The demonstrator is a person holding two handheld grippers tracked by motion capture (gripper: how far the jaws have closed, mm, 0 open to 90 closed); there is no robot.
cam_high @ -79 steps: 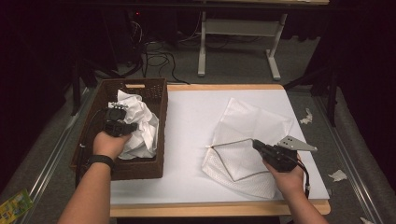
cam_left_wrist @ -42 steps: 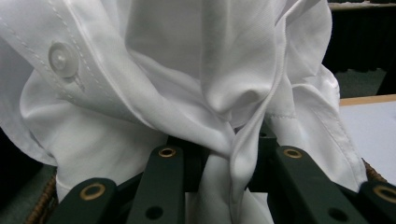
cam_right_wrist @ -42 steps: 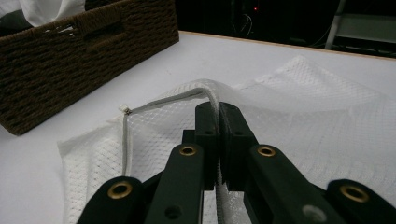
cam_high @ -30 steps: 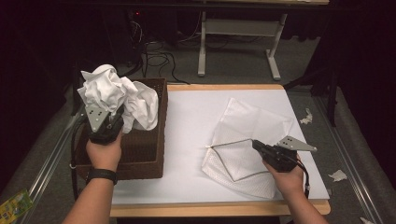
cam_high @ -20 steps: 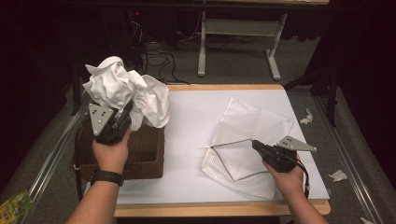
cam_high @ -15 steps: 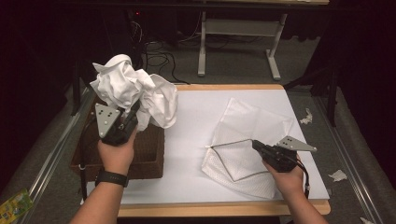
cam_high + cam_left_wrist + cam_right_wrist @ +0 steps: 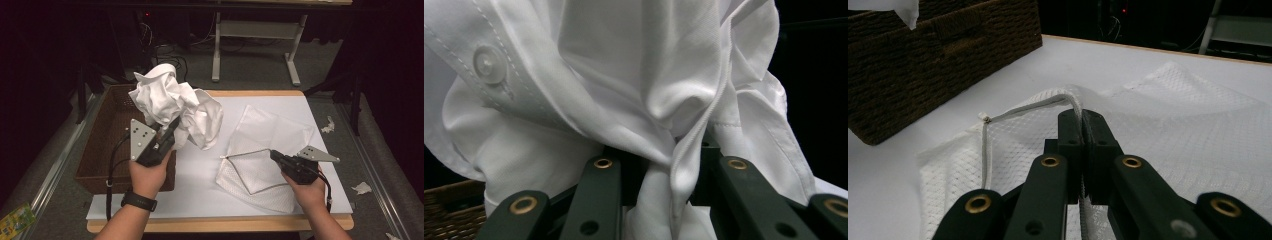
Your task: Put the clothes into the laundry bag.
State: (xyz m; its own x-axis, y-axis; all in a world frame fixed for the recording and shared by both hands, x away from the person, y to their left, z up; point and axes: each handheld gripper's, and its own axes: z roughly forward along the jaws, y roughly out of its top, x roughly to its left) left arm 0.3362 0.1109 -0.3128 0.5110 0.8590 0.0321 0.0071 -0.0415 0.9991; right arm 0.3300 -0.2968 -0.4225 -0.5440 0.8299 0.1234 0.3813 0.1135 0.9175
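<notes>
One white shirt point(image 7: 175, 107) is bunched up just above the one brown basket point(image 7: 107, 142), with the left claw point(image 7: 170, 131) clamped on it. Right of the basket, one mesh bag point(image 7: 265, 150) lies on the counter point(image 7: 200, 175), its drawstring pinched in the right claw point(image 7: 274, 155).

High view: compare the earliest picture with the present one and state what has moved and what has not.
The left gripper, shut on the crumpled white shirt, lifted it out of the brown wicker basket toward the white table. The right gripper stayed clamped on the white mesh bag's drawstring.
</notes>
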